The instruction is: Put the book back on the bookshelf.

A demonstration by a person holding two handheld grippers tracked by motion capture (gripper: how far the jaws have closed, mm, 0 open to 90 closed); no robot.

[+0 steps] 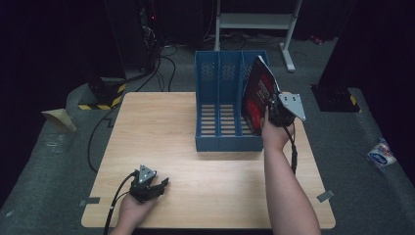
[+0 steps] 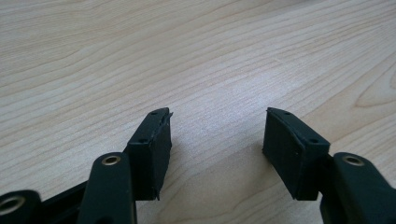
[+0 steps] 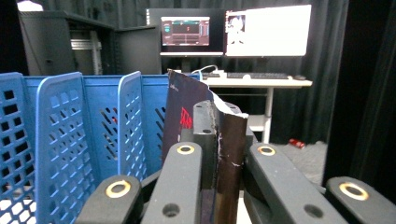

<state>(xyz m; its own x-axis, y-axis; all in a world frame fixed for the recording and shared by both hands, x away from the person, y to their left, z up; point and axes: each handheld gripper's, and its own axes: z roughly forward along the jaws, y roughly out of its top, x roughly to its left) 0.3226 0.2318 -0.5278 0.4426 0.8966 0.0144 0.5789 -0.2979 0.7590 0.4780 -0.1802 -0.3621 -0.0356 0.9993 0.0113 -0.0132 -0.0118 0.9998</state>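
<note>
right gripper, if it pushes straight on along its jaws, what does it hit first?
Probably the blue file rack. The right gripper is shut on the dark magazine, which already leans at the rack's rightmost slot, so the magazine would meet that slot's divider or back wall first. Depth is unclear.

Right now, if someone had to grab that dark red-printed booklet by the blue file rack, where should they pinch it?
Pinch the thin dark booklet with red print at its free near edge, coming from the person's side. It stands tilted at the rightmost slot of the blue plastic three-slot file rack, so that edge stays clear. The right gripper already clamps it there.
</note>
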